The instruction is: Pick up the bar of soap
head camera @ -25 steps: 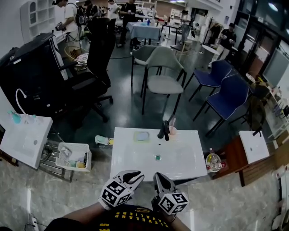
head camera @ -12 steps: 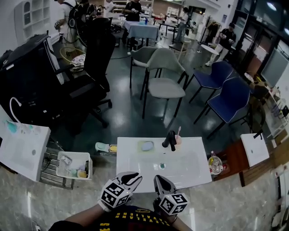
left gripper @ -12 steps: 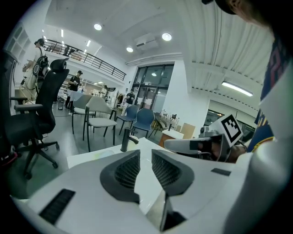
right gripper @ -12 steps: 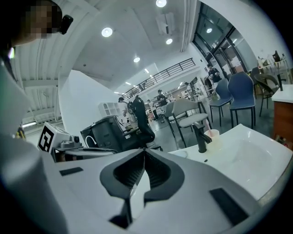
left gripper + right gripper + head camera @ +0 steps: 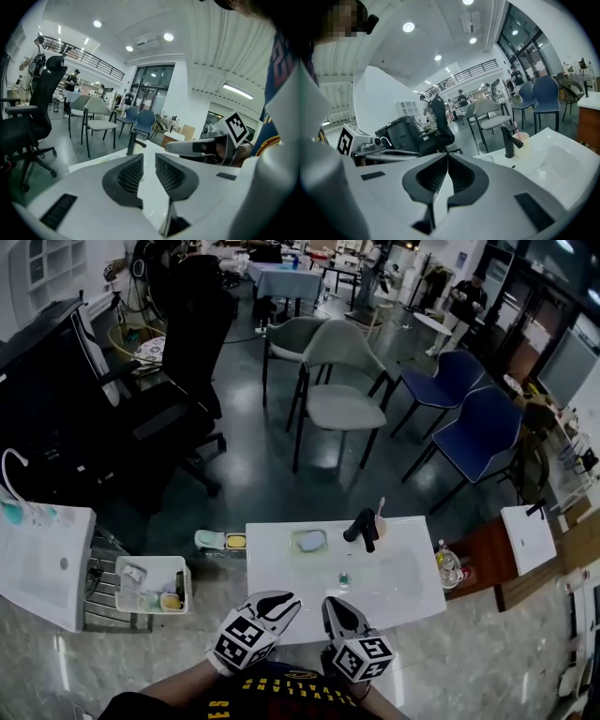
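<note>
Round ceiling lights (image 5: 168,36) give cool, even brightness in both gripper views, whose edges bend strongly into black corners (the left gripper (image 5: 149,161), close to the lens, looks soft). The head view is dimmer; the glossy floor (image 5: 262,474) shows pale reflections, and the white sink top (image 5: 281,563) glares.

The soap (image 5: 308,541) lies on the far edge of the sink (image 5: 281,587), the tap (image 5: 364,527) just right of it and a cup (image 5: 380,519) behind the tap, with the drain (image 5: 343,579) in the basin before them. At the near edge sit the left gripper (image 5: 279,600) and right gripper (image 5: 334,604), side by side. A basket (image 5: 150,562) stands on the floor to the sink's left, a bottle (image 5: 448,563) at its right, chairs (image 5: 342,381) behind.
</note>
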A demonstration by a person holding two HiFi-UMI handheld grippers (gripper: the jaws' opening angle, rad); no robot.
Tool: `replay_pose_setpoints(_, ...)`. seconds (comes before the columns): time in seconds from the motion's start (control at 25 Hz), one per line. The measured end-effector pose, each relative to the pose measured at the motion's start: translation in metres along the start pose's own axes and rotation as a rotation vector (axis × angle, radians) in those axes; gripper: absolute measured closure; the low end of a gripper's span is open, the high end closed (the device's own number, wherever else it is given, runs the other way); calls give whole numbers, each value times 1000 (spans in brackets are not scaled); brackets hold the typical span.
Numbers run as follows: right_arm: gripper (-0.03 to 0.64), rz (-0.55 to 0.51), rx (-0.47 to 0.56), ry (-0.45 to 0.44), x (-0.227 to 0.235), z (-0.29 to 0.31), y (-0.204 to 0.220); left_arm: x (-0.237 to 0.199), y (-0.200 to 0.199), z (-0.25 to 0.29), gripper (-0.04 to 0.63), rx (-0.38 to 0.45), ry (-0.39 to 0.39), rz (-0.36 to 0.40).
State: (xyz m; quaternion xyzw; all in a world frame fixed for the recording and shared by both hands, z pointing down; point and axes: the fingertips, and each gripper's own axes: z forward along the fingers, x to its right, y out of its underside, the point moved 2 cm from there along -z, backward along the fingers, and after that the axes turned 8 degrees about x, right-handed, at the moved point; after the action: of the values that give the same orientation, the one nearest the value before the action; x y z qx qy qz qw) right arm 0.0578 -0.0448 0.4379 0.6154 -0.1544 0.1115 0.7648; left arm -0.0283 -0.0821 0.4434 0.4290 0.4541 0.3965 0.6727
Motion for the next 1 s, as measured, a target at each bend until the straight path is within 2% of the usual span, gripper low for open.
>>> replay_pose_setpoints(0.2,600,-6,28,56,12,5,3,-15,4,5,509,-24,17,21)
replay_pose_setpoints(0.44,600,13,40,110,41,9,-1,-34,-1,25,509,-36,3,19)
replay_pose_setpoints(0.76,600,29,2,38,71,34,-3,-43,-5,69,509,-73,-15,32)
replay_pose_setpoints(1.0,600,55,17,44,103,44,-9,-58,0,105,509,-112,-34,44)
